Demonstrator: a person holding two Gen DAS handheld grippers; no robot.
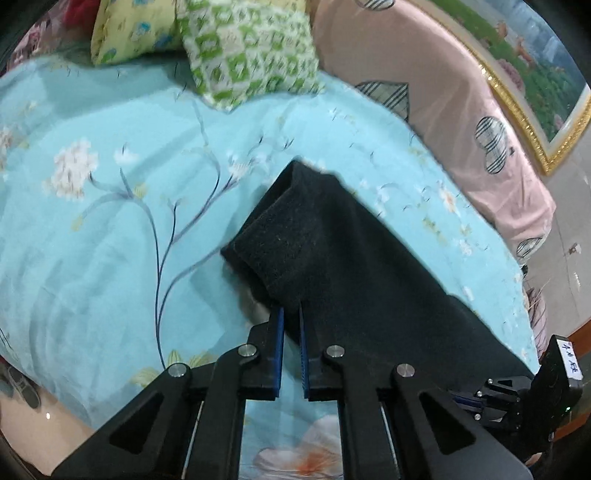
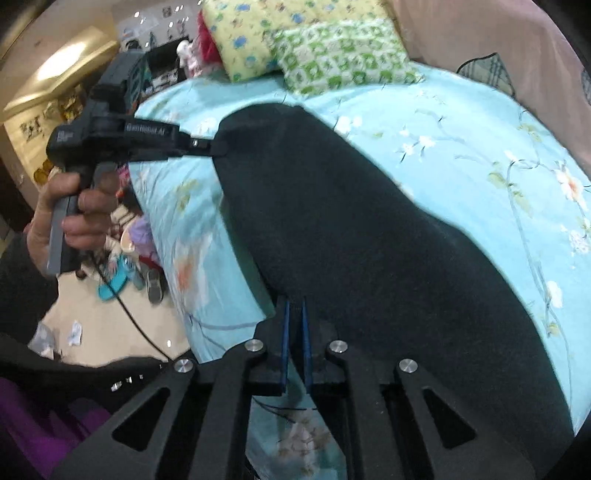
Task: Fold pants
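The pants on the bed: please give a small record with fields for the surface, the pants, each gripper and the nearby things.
surface: bed with light blue floral sheet
pants: dark pants, lying flat on the sheet
left gripper: shut on the near edge of the pants
right gripper: shut on the near edge of the pants
hand: holds the left gripper's handle
nearby: green patterned pillow, yellow floral pillow

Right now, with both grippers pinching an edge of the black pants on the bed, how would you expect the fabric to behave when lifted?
The black pants will probably go floppy: they already drape and fold over themselves at one end. The thick, fuzzy-looking cloth suggests little slipping between the left gripper or right gripper fingers. Unheld cloth would likely sag and drag across the blue floral sheet.
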